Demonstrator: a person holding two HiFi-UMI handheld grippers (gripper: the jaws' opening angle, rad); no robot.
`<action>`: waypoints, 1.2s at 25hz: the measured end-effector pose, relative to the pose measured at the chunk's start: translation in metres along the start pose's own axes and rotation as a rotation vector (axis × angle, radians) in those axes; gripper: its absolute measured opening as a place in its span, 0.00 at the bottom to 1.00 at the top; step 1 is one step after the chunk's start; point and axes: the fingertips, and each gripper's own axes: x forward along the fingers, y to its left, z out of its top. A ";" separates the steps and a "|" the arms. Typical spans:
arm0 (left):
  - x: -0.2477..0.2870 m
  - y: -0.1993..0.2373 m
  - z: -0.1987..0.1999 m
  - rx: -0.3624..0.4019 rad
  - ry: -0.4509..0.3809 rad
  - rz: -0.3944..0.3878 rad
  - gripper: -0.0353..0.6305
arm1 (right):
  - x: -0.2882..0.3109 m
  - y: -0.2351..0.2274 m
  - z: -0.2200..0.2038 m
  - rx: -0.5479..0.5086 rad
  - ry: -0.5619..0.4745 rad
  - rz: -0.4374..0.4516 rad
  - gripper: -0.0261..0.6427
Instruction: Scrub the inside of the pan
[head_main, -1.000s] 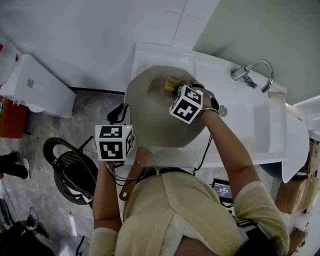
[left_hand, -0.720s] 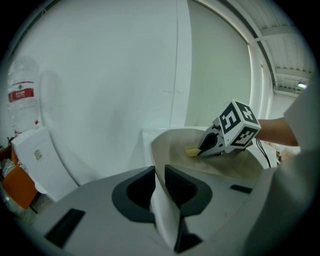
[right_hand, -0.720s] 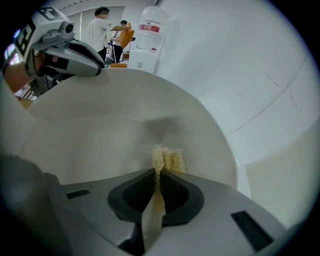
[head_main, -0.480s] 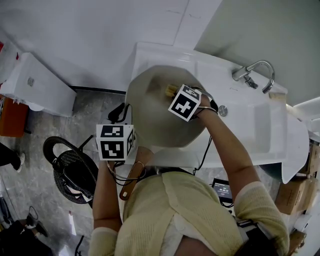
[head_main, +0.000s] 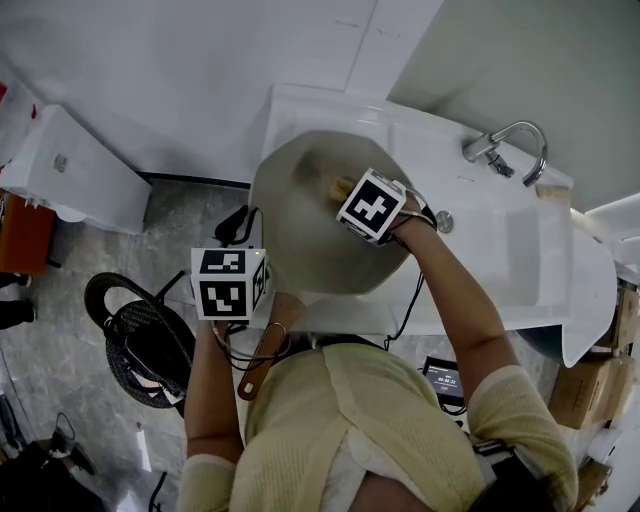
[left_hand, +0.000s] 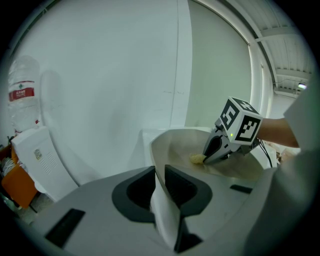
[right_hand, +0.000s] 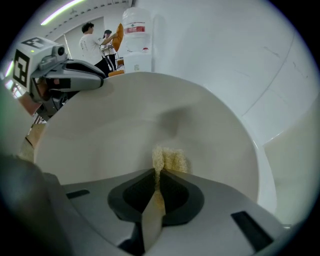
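A wide grey pan is held tilted over the white sink. My left gripper is shut on the pan's near rim, and the thin edge shows between its jaws in the left gripper view. A wooden handle points back toward the person. My right gripper is shut on a yellow sponge and presses it on the pan's inner wall. The sponge sticks out past the right gripper, and it also shows in the left gripper view.
A chrome faucet and a drain lie right of the pan. A white unit stands at the left, a black round stool below it. Boxes sit at the right. People stand far off.
The right gripper has slid the sponge a little way from the pan's far rim toward its middle. The left gripper and the pan have stayed put.
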 end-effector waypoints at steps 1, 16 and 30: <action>0.000 0.000 0.000 0.000 0.000 0.000 0.22 | 0.000 0.002 -0.001 0.007 0.004 0.011 0.11; 0.000 -0.001 -0.001 -0.007 -0.006 0.000 0.22 | -0.008 0.049 -0.011 0.011 0.026 0.196 0.11; -0.002 -0.002 -0.001 -0.008 -0.013 0.002 0.22 | -0.013 0.094 -0.008 0.015 0.016 0.402 0.11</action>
